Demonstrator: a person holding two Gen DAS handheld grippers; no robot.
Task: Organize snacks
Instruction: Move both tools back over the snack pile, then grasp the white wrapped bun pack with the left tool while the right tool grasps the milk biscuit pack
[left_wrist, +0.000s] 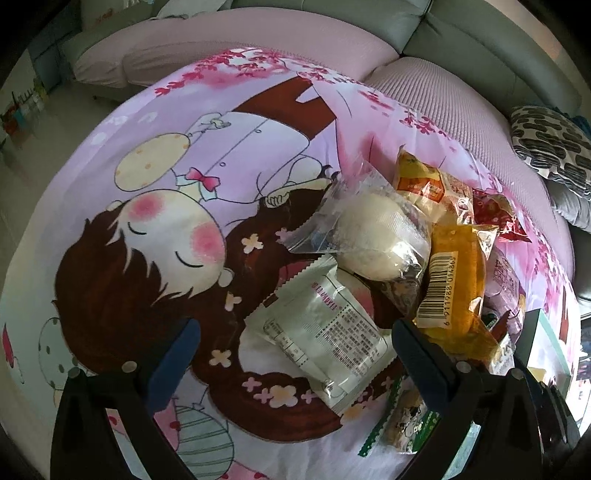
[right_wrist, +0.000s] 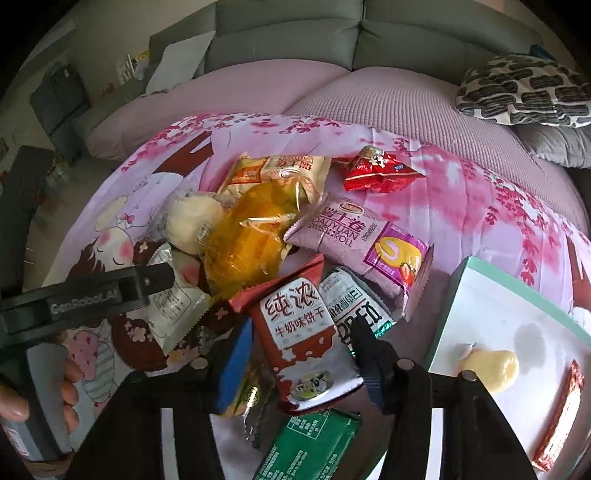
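A heap of snack packets lies on a pink cartoon-print cloth (left_wrist: 155, 229). My left gripper (left_wrist: 295, 332) stands open over a white packet (left_wrist: 325, 332), one finger on each side and clear of it. Beyond it are a bun in a clear wrapper (left_wrist: 373, 236) and a yellow packet with a barcode (left_wrist: 454, 280). My right gripper (right_wrist: 303, 343) is shut on a red-and-white milk biscuit packet (right_wrist: 299, 325), its pads against both long edges. A purple Swiss roll packet (right_wrist: 364, 240) and a green packet (right_wrist: 314, 446) lie close by.
A white box with a teal rim (right_wrist: 458, 295) sits at the right and holds a yellow pastry (right_wrist: 491, 369) and a red packet (right_wrist: 561, 417). A red candy bag (right_wrist: 380, 171) lies further back. A sofa with pink cushions (right_wrist: 388, 96) and a patterned pillow (right_wrist: 524, 88) stands behind.
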